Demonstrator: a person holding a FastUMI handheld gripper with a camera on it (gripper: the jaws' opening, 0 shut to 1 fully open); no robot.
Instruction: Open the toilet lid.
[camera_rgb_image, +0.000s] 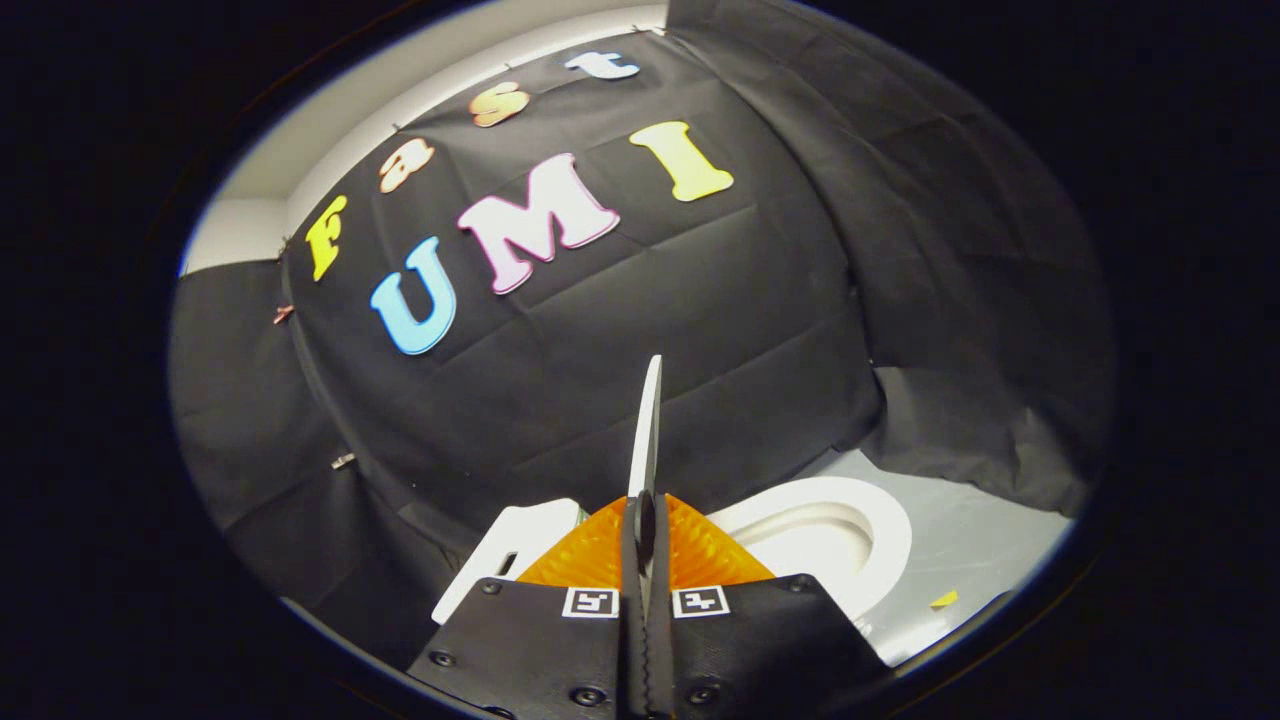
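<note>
We see the gripper (645, 520) clenched on the toilet lid (648, 430), its 2 fingers pressing the thin raised edge; the open toilet bowl (860, 535) sits just beyond.

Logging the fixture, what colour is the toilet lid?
White. The toilet lid, pinched edge-on in the gripper, shows best in the gripper view.

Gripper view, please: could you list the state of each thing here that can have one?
toilet lid: raised, seen edge-on, pinched between the fingers.
gripper: shut on the toilet lid, both fingers pressing its faces.
toilet seat: down on the bowl, uncovered.
toilet tank: upright, beside the fingers.
</note>
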